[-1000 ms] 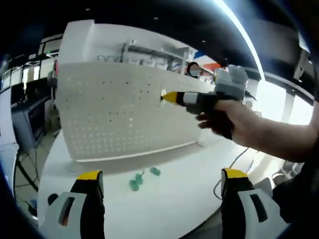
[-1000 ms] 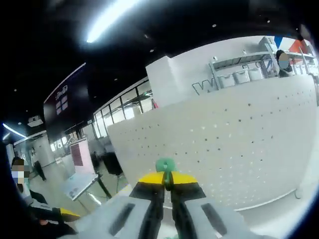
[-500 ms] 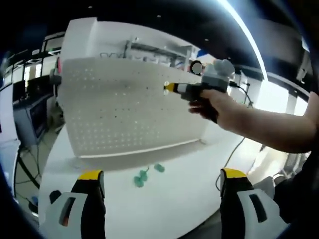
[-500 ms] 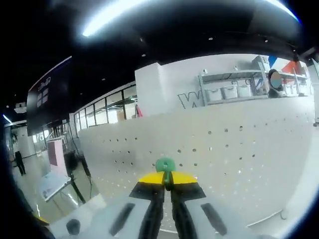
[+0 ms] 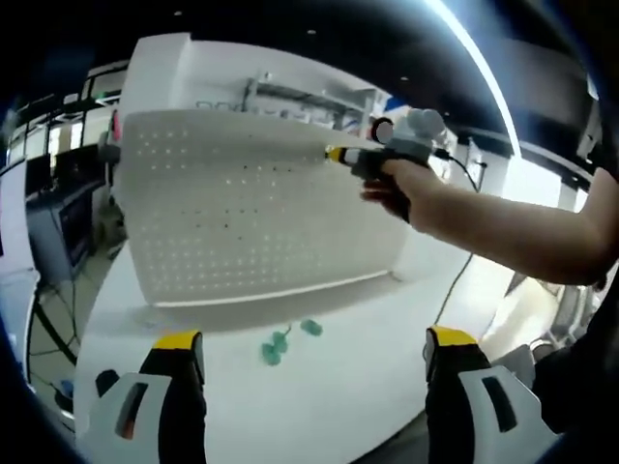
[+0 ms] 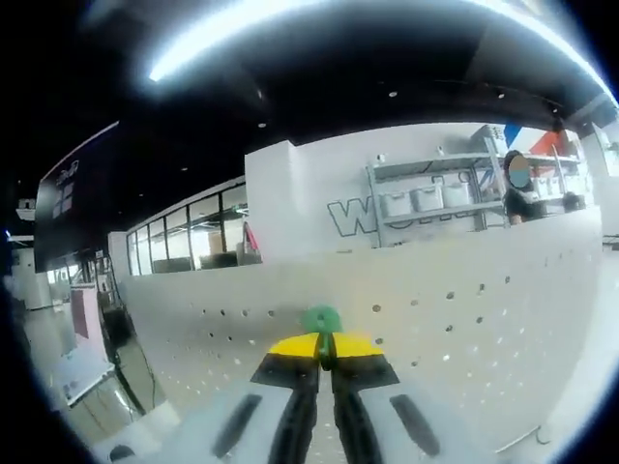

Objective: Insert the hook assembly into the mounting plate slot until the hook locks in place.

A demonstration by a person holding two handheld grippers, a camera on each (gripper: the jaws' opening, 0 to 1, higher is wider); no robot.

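A white pegboard mounting plate [image 5: 251,213] stands upright on the white table [image 5: 338,387]. In the left gripper view my right gripper [image 5: 334,154] is held by a hand at the plate's upper right edge. In the right gripper view my right gripper [image 6: 323,350] is shut on a green hook [image 6: 322,319], close to the plate [image 6: 455,329] near its top. My left gripper [image 5: 309,353] is open, low over the table, nothing between its jaws. Three green hooks [image 5: 282,340] lie on the table in front of the plate.
A cable [image 5: 455,290] runs along the table at the right. Shelving with bins [image 6: 435,198] stands behind the plate. A dark desk with equipment [image 5: 53,242] is at the left, beyond the table edge.
The right gripper, with the green hook, has risen from the plate's middle to its upper right edge. The left gripper has stayed put and open.
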